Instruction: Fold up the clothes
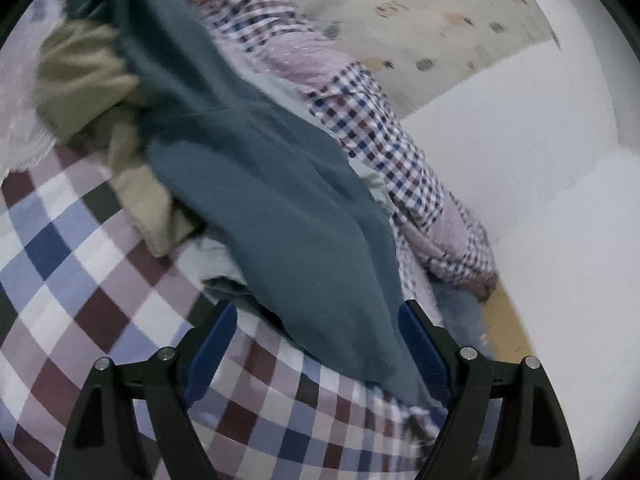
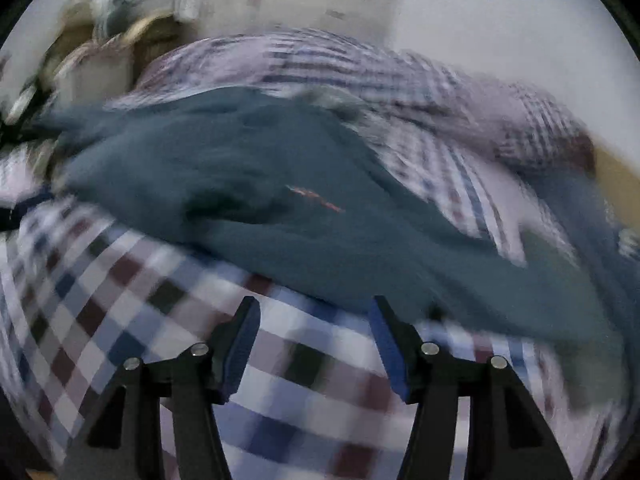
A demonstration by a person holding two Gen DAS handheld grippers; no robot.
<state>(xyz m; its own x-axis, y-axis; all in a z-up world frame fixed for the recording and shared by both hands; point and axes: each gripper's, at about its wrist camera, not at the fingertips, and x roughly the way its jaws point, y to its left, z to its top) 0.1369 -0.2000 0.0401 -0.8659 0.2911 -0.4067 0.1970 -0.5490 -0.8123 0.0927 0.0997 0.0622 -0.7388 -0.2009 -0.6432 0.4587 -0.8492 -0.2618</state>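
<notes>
Teal garment heaped on checked cloth

Both the left claw (image 1: 316,320) and right claw (image 2: 314,316) gape wide, empty; the teal garment (image 1: 256,168) lies just ahead, reaching between the left fingers.

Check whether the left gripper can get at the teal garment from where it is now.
Probably yes: the left gripper is open, and the teal garment lies on top of the pile, its edge already between the fingers, nothing covering it.

The left black plastic two-finger gripper (image 1: 316,344) has blue ribbed pads (image 1: 422,350) and round silver screws (image 1: 466,353) at its hinges. The right black plastic two-finger gripper (image 2: 314,344) looks identical.
</notes>
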